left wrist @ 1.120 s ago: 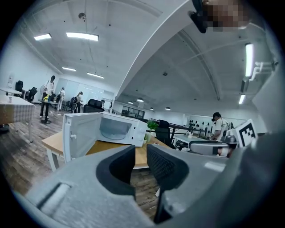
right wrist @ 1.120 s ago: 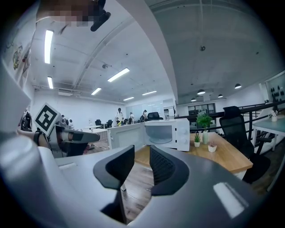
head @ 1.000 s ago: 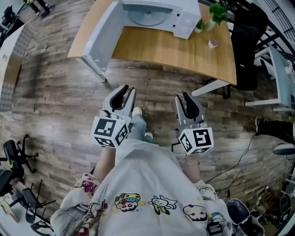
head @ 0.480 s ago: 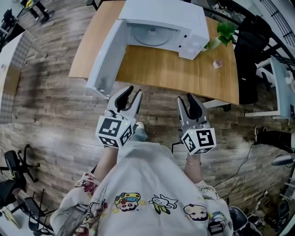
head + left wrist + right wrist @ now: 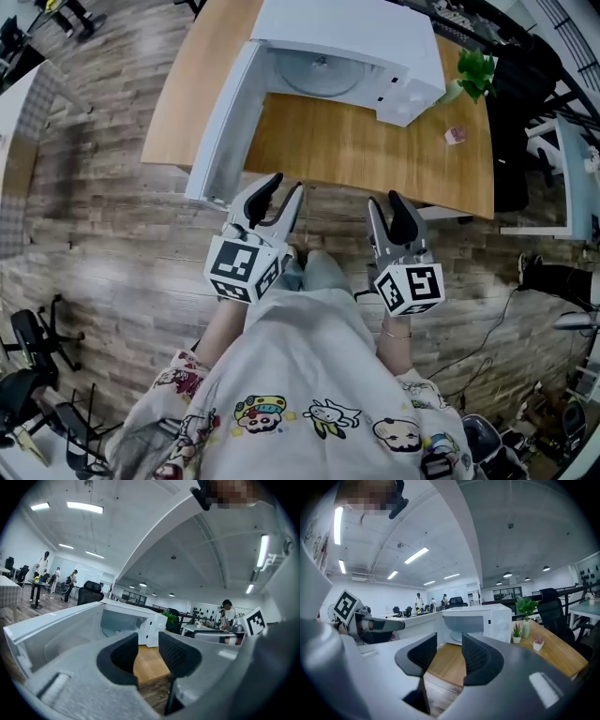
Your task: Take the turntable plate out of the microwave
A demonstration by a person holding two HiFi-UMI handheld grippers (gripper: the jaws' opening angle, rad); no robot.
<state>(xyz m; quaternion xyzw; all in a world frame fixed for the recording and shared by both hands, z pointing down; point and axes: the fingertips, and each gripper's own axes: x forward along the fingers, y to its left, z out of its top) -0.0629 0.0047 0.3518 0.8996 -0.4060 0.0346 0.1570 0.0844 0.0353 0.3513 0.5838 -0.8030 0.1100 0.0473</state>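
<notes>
- The turntable plate [image 5: 322, 75] lies inside the microwave [image 5: 375, 42] at the upper centre of the head view. Only its front arc shows, and the oven's top hides the rest.
- In the left gripper view the oven cavity is a pale blur, and the plate cannot be made out there.
- The microwave door [image 5: 225, 131] hangs wide to the left, over the desk [image 5: 375, 141].
- The person's arms are mostly hidden under a printed shirt [image 5: 309, 403] at the bottom of the frame.
- The left tongs [image 5: 284, 186] and the right tongs [image 5: 383, 199] are both released, with nothing between the pads in either gripper view. Their jaws have just been spreading.
- Compared with a second ago, the microwave and the desk sit lower and larger in the head view. The tongs' tips now reach the desk's near edge, whereas before they hung over bare floor.
</notes>
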